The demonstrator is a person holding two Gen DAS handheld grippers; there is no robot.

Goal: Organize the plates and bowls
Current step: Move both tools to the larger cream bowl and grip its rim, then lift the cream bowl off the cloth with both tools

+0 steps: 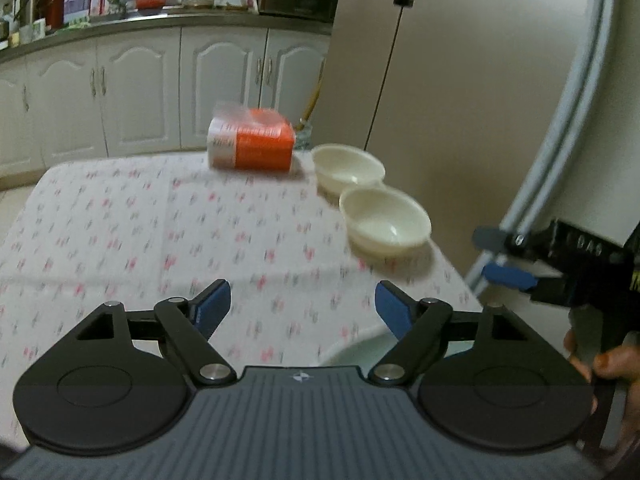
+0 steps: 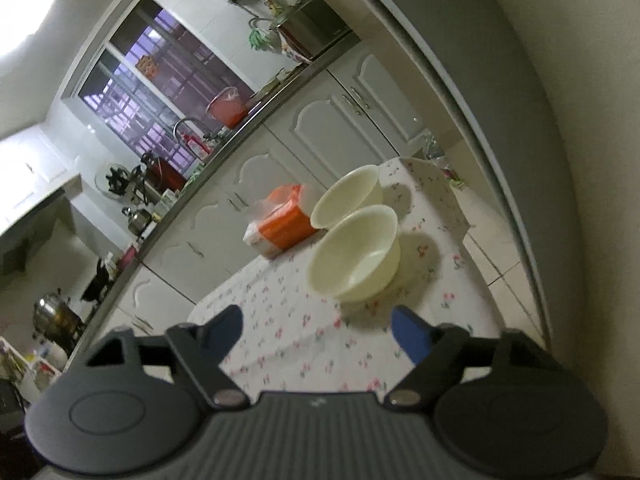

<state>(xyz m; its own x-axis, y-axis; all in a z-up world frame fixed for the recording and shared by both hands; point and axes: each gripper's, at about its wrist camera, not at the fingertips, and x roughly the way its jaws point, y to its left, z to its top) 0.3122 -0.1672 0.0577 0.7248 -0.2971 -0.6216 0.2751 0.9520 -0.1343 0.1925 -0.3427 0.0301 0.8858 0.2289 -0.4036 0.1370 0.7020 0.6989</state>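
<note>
Two cream bowls stand side by side on the flowered tablecloth (image 1: 160, 220) near its right edge: a near bowl (image 1: 386, 222) (image 2: 354, 256) and a far bowl (image 1: 348, 166) (image 2: 348, 196), both upright. My left gripper (image 1: 303, 286) hovers above the cloth's near part, open, with nothing between its blue pads. A pale curved rim (image 1: 348, 350) shows just under its right finger; I cannot tell what dish it is. My right gripper (image 2: 318, 312) (image 1: 492, 256) is off the table's right edge, aimed at the near bowl and short of it, open with nothing between its fingers.
An orange and white tissue pack (image 1: 252, 144) (image 2: 280, 224) lies at the table's far end beside the far bowl. A tall beige fridge (image 1: 440, 80) stands close on the right. White cabinets (image 1: 140, 92) and a cluttered counter run behind. A hand (image 1: 600, 364) holds the right gripper.
</note>
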